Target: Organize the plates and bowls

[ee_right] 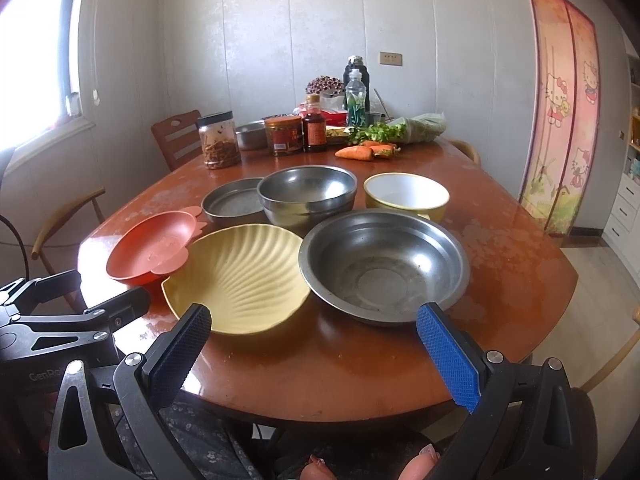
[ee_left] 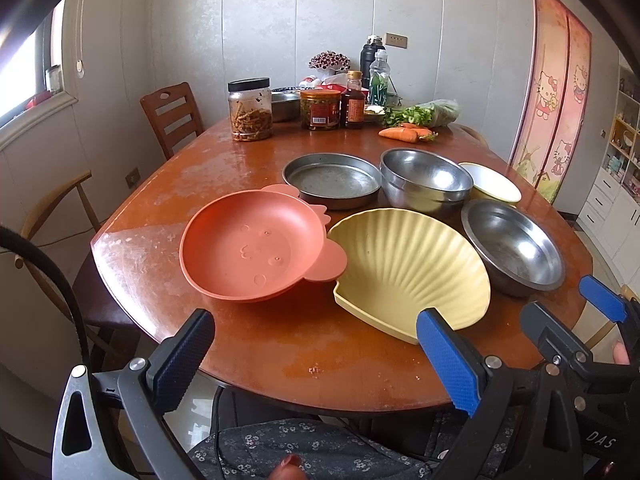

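Observation:
On the wooden table [ee_left: 280,344] lie an orange animal-shaped plate [ee_left: 252,248], a yellow shell-shaped plate [ee_left: 408,268], a flat metal pan [ee_left: 332,180], two stacked steel bowls [ee_left: 426,182], a wide steel bowl [ee_left: 514,246] and a yellow-rimmed white bowl [ee_left: 492,182]. The same dishes show in the right wrist view: orange plate [ee_right: 150,250], shell plate [ee_right: 240,276], wide steel bowl [ee_right: 384,266], stacked bowls [ee_right: 308,194], white bowl [ee_right: 406,196], pan [ee_right: 232,202]. My left gripper [ee_left: 316,356] is open and empty, above the table's near edge. My right gripper [ee_right: 312,354] is open and empty, near the shell plate and wide bowl.
Jars [ee_left: 250,110], sauce bottles [ee_left: 353,100], a dark flask [ee_left: 371,56], carrots [ee_left: 404,133] and greens [ee_left: 428,114] crowd the table's far end. Wooden chairs [ee_left: 172,116] stand at the left. A curtained doorway [ee_left: 556,92] is at the right.

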Motion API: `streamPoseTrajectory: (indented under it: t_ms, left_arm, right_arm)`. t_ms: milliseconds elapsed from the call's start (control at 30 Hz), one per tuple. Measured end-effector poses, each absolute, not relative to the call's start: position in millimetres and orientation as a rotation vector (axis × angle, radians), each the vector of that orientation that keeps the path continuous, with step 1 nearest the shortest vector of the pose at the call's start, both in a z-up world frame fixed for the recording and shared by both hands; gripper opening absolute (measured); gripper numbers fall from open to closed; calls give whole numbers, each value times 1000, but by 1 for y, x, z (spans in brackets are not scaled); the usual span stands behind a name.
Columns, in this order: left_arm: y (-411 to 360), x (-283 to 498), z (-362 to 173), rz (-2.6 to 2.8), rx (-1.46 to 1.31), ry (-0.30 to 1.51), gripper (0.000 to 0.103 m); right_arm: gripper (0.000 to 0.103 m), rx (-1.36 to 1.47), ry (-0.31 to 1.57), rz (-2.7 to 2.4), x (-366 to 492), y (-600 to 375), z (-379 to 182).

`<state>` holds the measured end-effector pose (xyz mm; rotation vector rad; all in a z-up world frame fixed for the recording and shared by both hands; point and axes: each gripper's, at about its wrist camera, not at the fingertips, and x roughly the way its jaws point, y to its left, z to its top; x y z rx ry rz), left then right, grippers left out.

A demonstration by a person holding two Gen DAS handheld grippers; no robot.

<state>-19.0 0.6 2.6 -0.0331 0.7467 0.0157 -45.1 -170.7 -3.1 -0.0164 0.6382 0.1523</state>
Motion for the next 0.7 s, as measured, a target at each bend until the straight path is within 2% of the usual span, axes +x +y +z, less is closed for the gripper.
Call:
streamPoseTrajectory:
  t_ms: [700]
  left_arm:
    - [1, -20, 5, 10, -34, 737, 102]
  right_arm:
    - [103, -21, 623, 141, -48, -171, -2]
